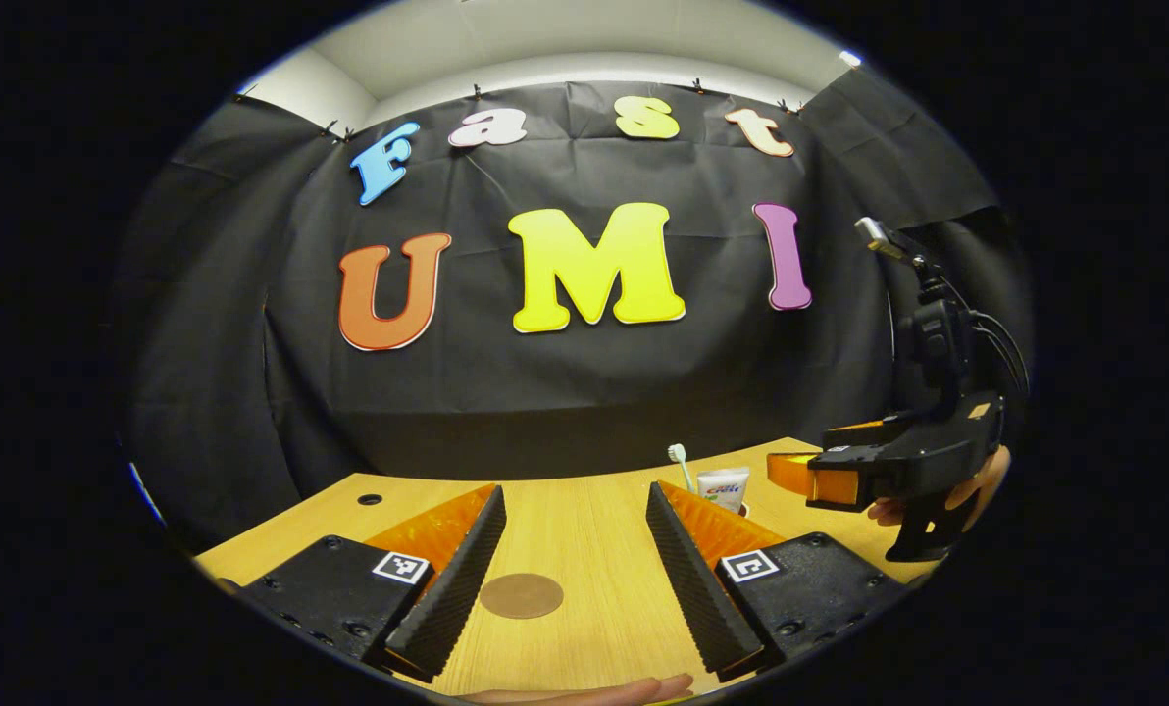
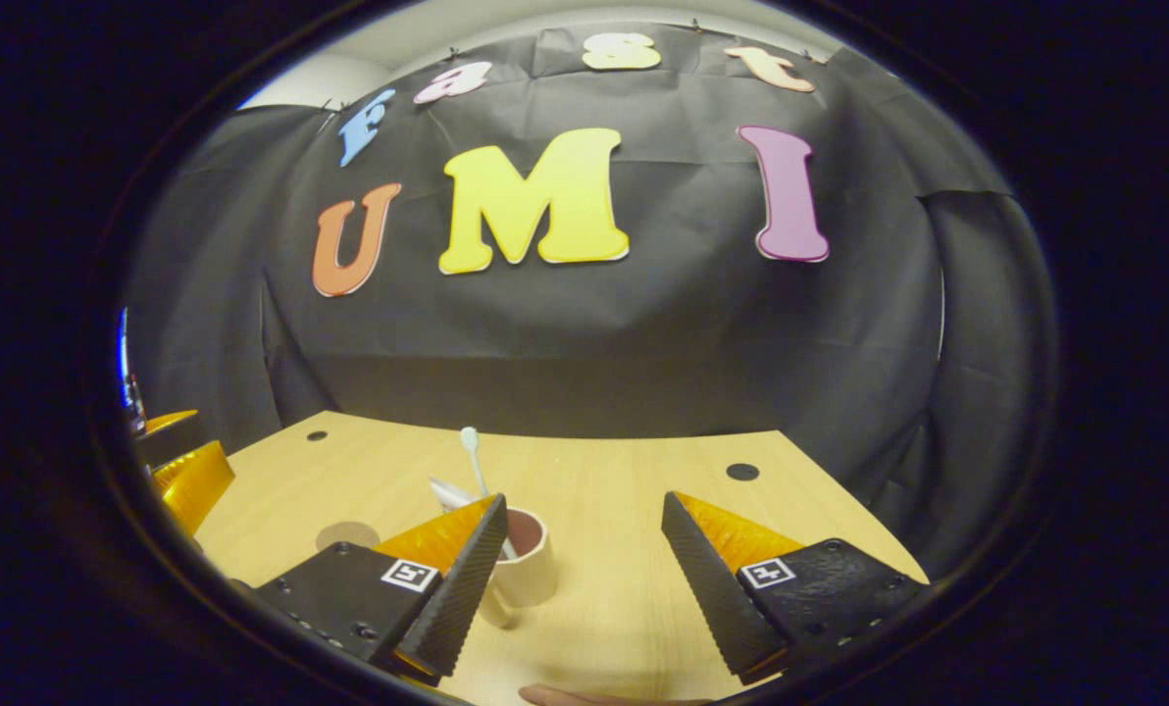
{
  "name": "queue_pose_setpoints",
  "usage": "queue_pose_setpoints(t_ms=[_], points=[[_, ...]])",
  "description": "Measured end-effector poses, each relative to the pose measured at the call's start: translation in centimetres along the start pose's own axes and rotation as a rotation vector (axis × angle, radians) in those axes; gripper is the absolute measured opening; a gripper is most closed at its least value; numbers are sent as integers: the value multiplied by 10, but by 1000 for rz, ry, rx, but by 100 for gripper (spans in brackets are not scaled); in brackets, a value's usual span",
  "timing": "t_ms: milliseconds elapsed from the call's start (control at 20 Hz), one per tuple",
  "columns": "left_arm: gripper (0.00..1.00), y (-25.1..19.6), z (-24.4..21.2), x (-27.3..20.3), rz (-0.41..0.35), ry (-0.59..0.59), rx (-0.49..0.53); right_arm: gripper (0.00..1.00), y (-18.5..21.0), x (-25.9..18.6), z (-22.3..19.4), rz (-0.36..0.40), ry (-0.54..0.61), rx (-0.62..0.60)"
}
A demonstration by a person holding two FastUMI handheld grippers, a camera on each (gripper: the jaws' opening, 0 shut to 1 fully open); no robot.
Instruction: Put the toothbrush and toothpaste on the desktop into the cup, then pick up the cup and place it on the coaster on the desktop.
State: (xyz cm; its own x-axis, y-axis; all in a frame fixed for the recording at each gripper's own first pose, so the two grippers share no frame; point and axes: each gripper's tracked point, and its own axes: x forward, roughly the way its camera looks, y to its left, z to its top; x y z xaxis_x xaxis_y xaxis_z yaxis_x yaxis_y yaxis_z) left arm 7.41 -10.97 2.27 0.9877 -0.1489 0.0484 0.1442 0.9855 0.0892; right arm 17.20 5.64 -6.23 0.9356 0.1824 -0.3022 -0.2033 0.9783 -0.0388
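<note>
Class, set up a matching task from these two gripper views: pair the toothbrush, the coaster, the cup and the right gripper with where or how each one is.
Things:
1. toothbrush
2. coaster
3. cup
4. right gripper

States:
A. open, holding nothing
B. flat on the desktop, nothing on it
C. standing upright in the cup
D. on the desktop beside the right gripper's near finger, off the coaster

Pairs: 1-C, 2-B, 3-D, 4-A

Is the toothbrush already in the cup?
Yes. The toothbrush stands head-up out of the cup, beside the toothpaste.
</note>
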Motion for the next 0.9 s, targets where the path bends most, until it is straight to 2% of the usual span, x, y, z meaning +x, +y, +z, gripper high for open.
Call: queue_pose_setpoints(t_ms=[50,250,550,600,750,900], points=[[93,4,-3,-6,5,4,3,93,7,0,-3,11,34,-25],[94,25,-15,-21,39,8,-13,98,29,10,-11,22,174,-64],[94,43,-28,-28,54,26,-43,98,40,30,-48,-41,434,-104],[94,45,-29,-29,54,26,-45,95,42,31,-59,-50,481,-105],[94,48,-33,-31,52,28,-54,95,50,37,-89,-51,615,-64],[94,54,-36,-30,62,27,-59,92,45,45,-114,-107,735,-87]])
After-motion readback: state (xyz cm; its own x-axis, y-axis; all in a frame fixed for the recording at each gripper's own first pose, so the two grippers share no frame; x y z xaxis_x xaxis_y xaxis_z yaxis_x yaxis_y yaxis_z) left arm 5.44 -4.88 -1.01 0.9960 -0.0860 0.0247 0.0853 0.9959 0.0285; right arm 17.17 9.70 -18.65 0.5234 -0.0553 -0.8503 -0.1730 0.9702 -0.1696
